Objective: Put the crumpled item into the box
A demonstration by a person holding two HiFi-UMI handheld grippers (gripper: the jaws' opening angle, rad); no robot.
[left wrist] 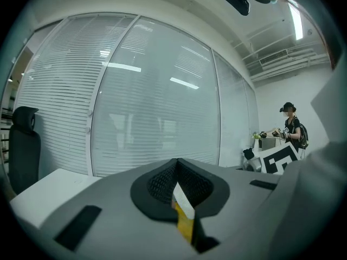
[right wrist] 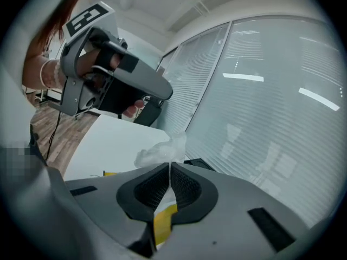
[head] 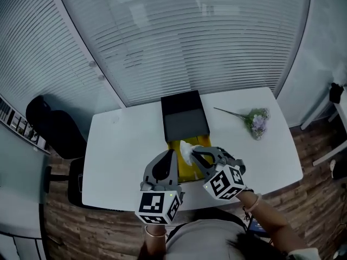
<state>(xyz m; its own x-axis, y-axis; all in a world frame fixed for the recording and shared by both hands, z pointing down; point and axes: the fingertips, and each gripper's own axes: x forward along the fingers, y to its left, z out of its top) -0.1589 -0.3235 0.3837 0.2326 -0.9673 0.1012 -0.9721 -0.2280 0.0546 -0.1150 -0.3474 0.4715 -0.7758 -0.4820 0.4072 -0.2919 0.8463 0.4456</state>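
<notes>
The white surface (head: 122,145) stands on a wood floor (head: 57,226), ringed by glass walls with closed blinds (head: 184,37). The right hand-held gripper (head: 191,153) pinches the crumpled item (head: 185,151) just above the open black-and-yellow box (head: 184,124). The left hand-held gripper (head: 169,156) hangs beside it, jaws pressed together. A flower sprig (head: 255,122) lies well apart.

My left gripper (left wrist: 177,166) has its fingers (left wrist: 154,184) pressed together, with only a yellow-and-white sliver (left wrist: 183,213) showing in the slit below them. Beyond I see closed blinds (left wrist: 152,91), a black chair (left wrist: 21,145) (far left) and a white surface (left wrist: 49,187).
</notes>
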